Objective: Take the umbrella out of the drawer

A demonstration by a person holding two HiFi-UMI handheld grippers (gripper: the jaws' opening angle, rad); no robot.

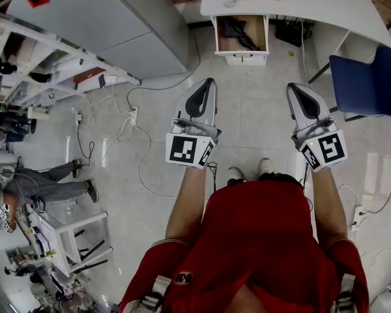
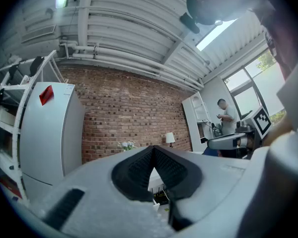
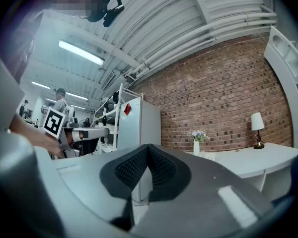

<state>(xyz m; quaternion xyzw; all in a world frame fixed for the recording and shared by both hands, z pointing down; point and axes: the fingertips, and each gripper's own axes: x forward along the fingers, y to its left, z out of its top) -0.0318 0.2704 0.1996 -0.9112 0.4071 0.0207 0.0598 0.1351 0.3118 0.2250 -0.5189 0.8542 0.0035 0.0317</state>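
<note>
Clearly nothing is gripped yet: left gripper [image 1: 205, 85] and right gripper [image 1: 296, 89] are held level, side by side, each with its jaws pressed together on nothing. The drawer [image 1: 242, 57] stands pulled out under the white desk [image 1: 313, 5], well ahead of both grippers and between their two lines, somewhat nearer the left one's. A dark bundled shape lies inside it, taken to be the umbrella [image 1: 238, 32]. Risks, as judged from here: with jaws closed, either gripper would only nudge the umbrella deeper or knock the drawer front, so they need to open before going in. The drawer looks narrow, and an off-centre reach could catch a side wall. A grip on loose fabric rather than shaft or handle could let the canopy unfurl or snag on the rim as it lifts. The blue chair [image 1: 371, 83] sits ahead and outside of the right gripper, and cables [image 1: 140, 155] trail over the floor off the left gripper's outer side; either could foul the approach. Hard to make out: which end is the umbrella's handle, whether a strap binds it, whether anything else lies with it. Neither gripper view shows the drawer's inside; both look mostly at the brick wall [image 2: 119, 113].
</note>
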